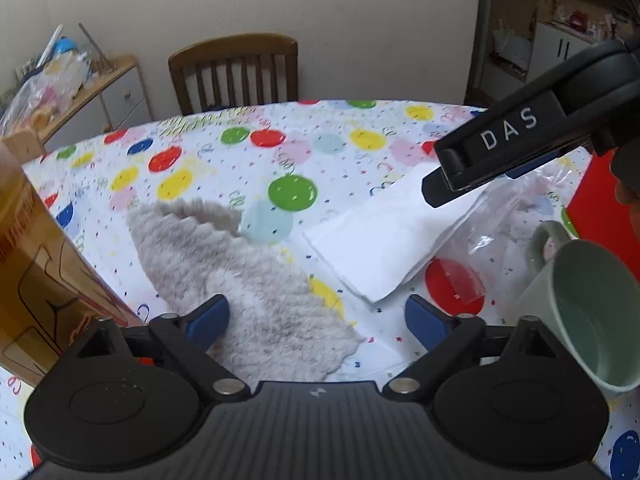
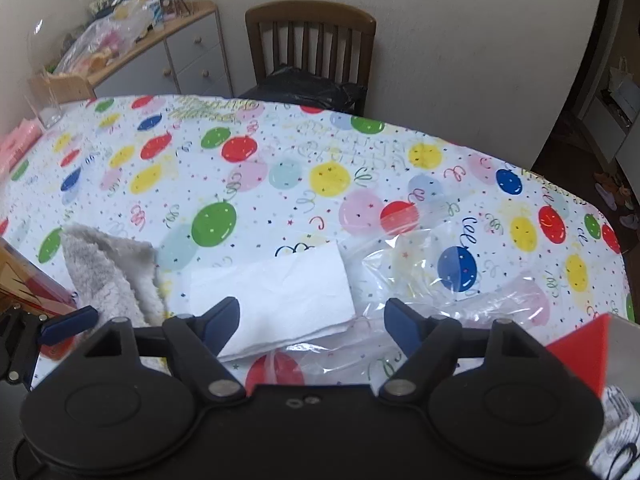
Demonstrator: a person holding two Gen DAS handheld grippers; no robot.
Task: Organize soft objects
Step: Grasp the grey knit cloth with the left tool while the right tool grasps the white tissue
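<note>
A fluffy grey cloth point(image 1: 240, 276) lies on the balloon-print tablecloth, right in front of my left gripper point(image 1: 316, 320), which is open and empty above its near end. It also shows in the right wrist view point(image 2: 108, 276). A folded white paper towel point(image 1: 384, 240) lies to its right, partly on a clear plastic bag point(image 1: 496, 220). My right gripper point(image 2: 312, 324) is open and empty, just above the near edge of the paper towel point(image 2: 276, 296) and the bag point(image 2: 432, 276). The right gripper's body point(image 1: 500, 140) shows in the left wrist view, over the towel.
A pale green mug point(image 1: 580, 312) stands at the right, close to my left gripper. A brown cardboard box point(image 1: 32, 256) stands at the left. A red box point(image 2: 584, 348) is at the near right. A wooden chair point(image 2: 312, 44) stands behind the table.
</note>
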